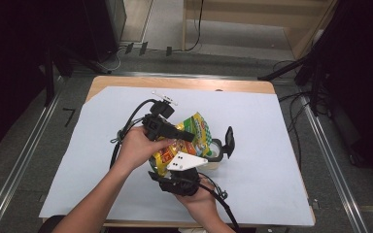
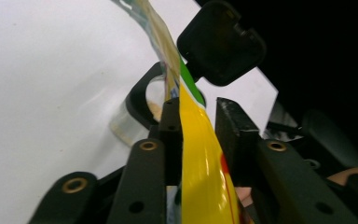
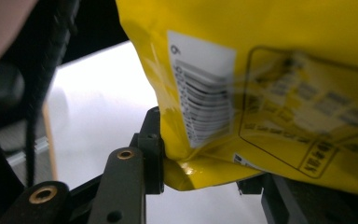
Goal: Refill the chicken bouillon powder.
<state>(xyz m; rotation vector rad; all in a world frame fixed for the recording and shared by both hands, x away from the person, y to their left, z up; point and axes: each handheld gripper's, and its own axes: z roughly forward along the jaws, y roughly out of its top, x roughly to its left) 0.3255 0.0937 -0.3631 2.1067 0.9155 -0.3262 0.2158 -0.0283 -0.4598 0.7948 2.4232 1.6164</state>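
Note:
A yellow snack bag (image 1: 196,128) with green and red print hangs above the sheet between my two grippers. Over the bag's upper edge comes my left gripper (image 1: 189,137). In the left gripper view the bag (image 2: 200,158) runs edge-on between the jaws of the left gripper (image 2: 198,109); one pad touches it and a gap shows at the other. From below, my right gripper (image 1: 172,170) holds the bag's bottom. In the right gripper view the barcode side of the bag (image 3: 279,56) sits with its folded corner pinched in the right gripper (image 3: 200,163).
A round container (image 1: 217,150) with a black rim and a raised black lid (image 2: 221,42) stands just right of the bag. A pale sheet (image 1: 272,145) covers the wooden table (image 1: 175,82). Cables trail from both grippers.

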